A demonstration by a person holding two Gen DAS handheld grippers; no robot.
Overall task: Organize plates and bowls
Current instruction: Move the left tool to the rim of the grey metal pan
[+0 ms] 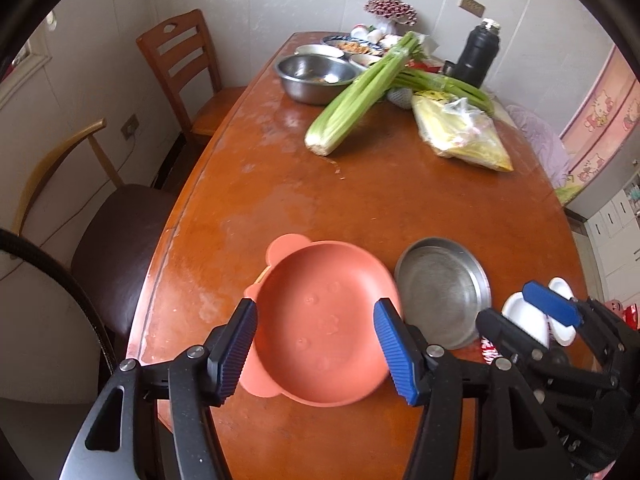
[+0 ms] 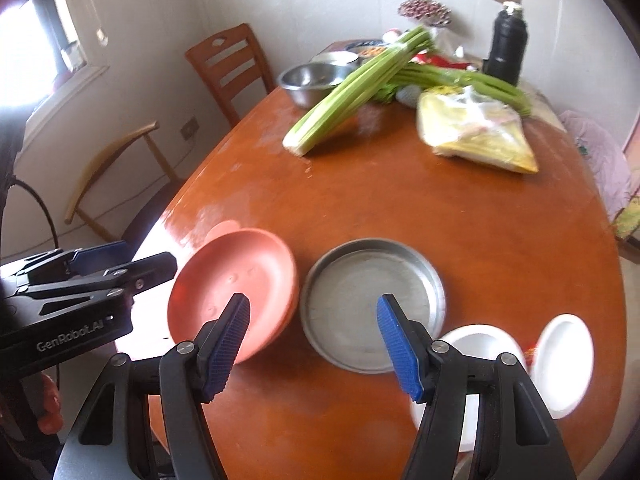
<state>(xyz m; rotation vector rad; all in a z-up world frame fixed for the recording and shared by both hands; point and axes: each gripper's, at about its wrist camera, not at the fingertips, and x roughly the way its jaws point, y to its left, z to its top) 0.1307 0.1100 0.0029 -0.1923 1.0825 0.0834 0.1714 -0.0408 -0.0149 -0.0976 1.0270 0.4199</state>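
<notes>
The left hand-held gripper [image 1: 316,348] is spread wide over the pink plate [image 1: 324,320] and grips nothing; in the right wrist view the plate looks tilted, its left rim raised. The plate sits near the tabletop's [image 1: 360,192] near-left edge, its eared tab toward the far left. The right hand-held gripper [image 2: 312,344], also wide open and empty, hovers over the round steel pan [image 2: 372,304] just right of the plate. "GenRobot.AI" reads on the left gripper's body. Two white dishes [image 2: 564,364] lie near the near-right edge.

The left tool [image 1: 316,350] has its blue-padded fingers spread wide and pointing forward; the right tool [image 2: 314,346], just beside it, is equally wide apart.
</notes>
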